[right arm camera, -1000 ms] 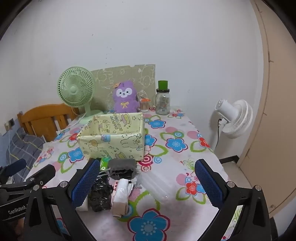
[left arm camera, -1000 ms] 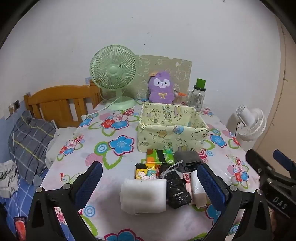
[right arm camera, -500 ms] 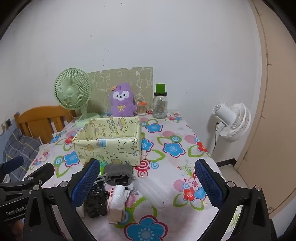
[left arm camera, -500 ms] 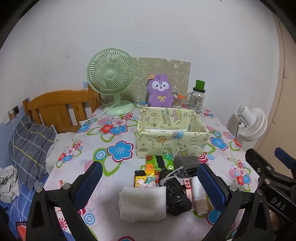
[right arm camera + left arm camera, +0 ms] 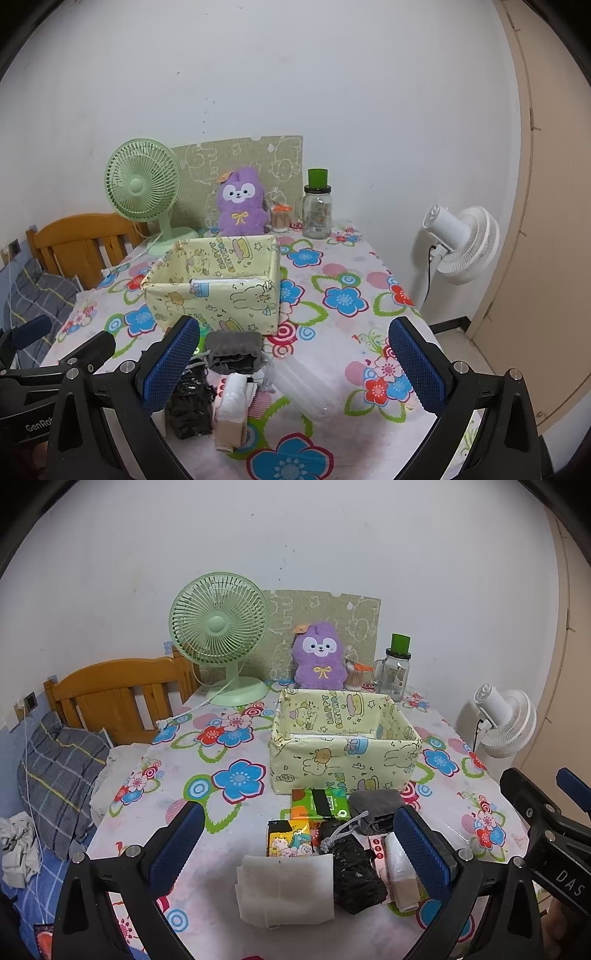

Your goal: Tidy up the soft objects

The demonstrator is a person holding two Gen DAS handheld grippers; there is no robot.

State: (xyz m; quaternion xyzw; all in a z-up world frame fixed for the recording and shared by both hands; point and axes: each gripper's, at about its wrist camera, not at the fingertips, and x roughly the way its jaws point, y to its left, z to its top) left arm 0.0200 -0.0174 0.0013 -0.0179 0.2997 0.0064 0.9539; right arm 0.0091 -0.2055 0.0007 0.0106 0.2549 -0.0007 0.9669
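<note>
Both grippers have drawn back from the table; the left gripper (image 5: 299,843) and right gripper (image 5: 301,363) hang spread wide, holding nothing, with the soft pile (image 5: 332,843) lying between their fingers, before the yellow box (image 5: 343,738)

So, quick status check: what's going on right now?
Left hand-held gripper open, empty. Right hand-held gripper open, empty. Soft items piled before the yellow box, none visibly inside. Nothing blocking.
</note>
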